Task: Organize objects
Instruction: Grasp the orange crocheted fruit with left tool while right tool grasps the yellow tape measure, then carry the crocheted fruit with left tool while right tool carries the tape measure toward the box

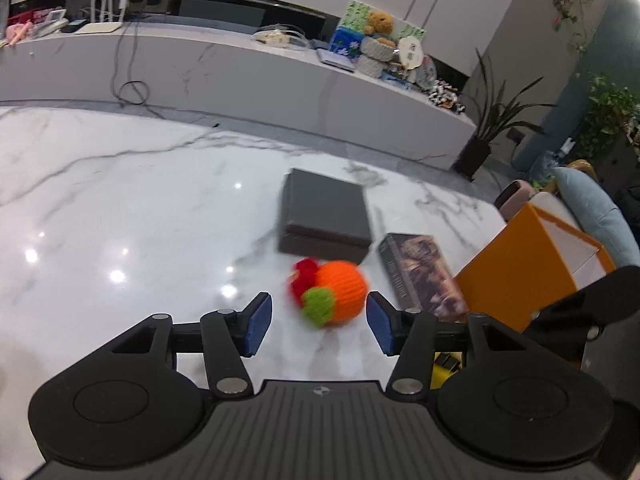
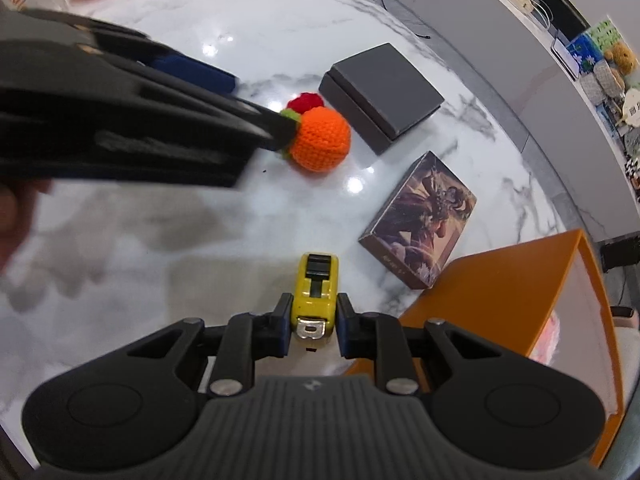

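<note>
Your marble table (image 1: 120, 200) carries everything here. At about four o'clock in your left view stands the orange box (image 1: 516, 276), open at the top, with its near corner by your right gripper. At twelve o'clock, beyond the toy, lies the dark grey box (image 1: 326, 214), lid on and flat on the table. At two o'clock from the toy lies the picture box (image 1: 420, 276) (its printing is too blurred to read), between the grey box and the orange one.

Your left gripper (image 1: 319, 322) is spread wide, its blue pads (image 1: 258, 322) on either side of the knitted orange toy (image 1: 334, 296) without touching it. The toy sits on the table just ahead of the fingers, red and green tufts at its nine o'clock side, close in front of the grey box.

Your right gripper (image 2: 314, 320) is clamped on the yellow tape measure (image 2: 316, 292), its fingers pressed to both sides and the metal hook end toward the camera. The tape measure is just left of the orange box's corner.
</note>
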Demonstrator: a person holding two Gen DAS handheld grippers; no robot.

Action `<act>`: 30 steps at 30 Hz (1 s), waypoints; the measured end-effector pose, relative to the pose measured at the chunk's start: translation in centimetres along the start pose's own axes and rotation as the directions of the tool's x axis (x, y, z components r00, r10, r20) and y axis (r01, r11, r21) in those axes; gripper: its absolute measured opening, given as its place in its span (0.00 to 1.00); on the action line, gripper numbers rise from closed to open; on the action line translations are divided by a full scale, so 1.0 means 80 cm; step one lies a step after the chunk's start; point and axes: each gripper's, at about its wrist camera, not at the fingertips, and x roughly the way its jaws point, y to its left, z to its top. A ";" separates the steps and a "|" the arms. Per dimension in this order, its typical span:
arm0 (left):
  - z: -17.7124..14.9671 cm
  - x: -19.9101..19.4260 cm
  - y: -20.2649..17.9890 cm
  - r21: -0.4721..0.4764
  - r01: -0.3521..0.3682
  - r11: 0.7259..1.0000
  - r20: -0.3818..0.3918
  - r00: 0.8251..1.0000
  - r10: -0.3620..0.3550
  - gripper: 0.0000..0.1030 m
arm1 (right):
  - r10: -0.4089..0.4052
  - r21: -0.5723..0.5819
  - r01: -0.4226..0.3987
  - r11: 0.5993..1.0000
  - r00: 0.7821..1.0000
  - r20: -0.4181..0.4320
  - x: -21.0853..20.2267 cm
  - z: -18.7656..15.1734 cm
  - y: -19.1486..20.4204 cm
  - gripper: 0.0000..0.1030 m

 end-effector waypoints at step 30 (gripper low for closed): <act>-0.006 0.030 -0.016 0.060 -0.064 0.996 0.000 0.998 0.064 0.56 | 0.044 0.055 -0.046 0.997 0.998 0.034 -0.004 -0.007 -0.010 0.20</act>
